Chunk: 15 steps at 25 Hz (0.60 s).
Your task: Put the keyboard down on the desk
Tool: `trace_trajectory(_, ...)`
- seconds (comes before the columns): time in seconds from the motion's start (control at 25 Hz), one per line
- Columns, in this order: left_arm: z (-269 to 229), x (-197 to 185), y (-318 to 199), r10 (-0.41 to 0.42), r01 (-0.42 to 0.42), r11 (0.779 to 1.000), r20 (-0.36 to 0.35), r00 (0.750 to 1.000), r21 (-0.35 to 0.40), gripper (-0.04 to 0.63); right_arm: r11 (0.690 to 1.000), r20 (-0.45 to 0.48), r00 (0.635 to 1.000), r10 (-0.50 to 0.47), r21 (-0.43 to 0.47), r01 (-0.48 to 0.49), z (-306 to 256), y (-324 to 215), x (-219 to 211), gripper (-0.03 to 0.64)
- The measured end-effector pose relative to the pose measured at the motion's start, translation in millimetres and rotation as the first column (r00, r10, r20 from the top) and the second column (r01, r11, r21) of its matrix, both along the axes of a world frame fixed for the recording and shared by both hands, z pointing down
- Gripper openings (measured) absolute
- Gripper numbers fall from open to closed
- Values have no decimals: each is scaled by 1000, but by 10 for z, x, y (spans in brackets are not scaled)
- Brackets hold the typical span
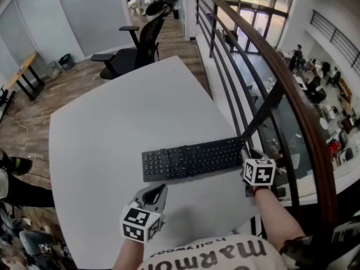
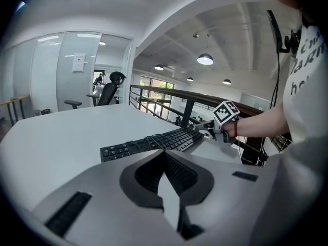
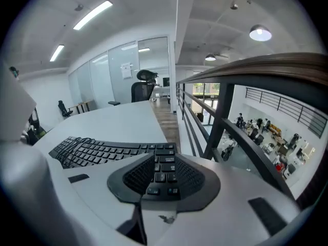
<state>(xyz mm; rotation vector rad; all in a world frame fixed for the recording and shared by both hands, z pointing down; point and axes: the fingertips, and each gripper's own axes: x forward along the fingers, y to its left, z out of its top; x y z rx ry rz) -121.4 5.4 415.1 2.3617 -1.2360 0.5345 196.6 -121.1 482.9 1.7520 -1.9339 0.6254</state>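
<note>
Ahead of left gripper (image 2: 165, 154), keyboard (image 1: 191, 159) lies flat on desk (image 1: 107, 128), cable (image 2: 148, 140) bundled on keys. Left jaws pressed together, empty, short of keyboard's near edge. Right gripper (image 3: 160, 163) at keyboard's right end, jaws narrowly apart, number keys showing in gap, no firm pinch seen. Judgement: placing looks done, release in hand. Next move calls for lifting right gripper off without dragging keyboard toward railing (image 1: 270, 72). Pad contact hard to tell. Keyboard's right edge hidden under right gripper in head view.
</note>
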Motion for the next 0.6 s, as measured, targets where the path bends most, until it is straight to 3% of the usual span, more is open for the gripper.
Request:
trace_trajectory(0.24,-197,-33,94,-38,39,999,-128,991,2,3,1000,132,991,14,-17,-12,-13,314,-203,84)
trace_trajectory(0.4,-203,-108,54,-157,142,987,-300,941,-72,3,999,306,952,20,-31,-11,-10,439,-504,67)
trace_trajectory(0.48,-148,-136,60,-200,183,980,-309,930,-83,3,999,341,940,-1,-43,17,-13,519,-663,61)
trace_trajectory(0.6,-55,-117,238,-191,181,981,-234,953,-65,5,995,341,937,-74,-39,93,-66,757,-887,55)
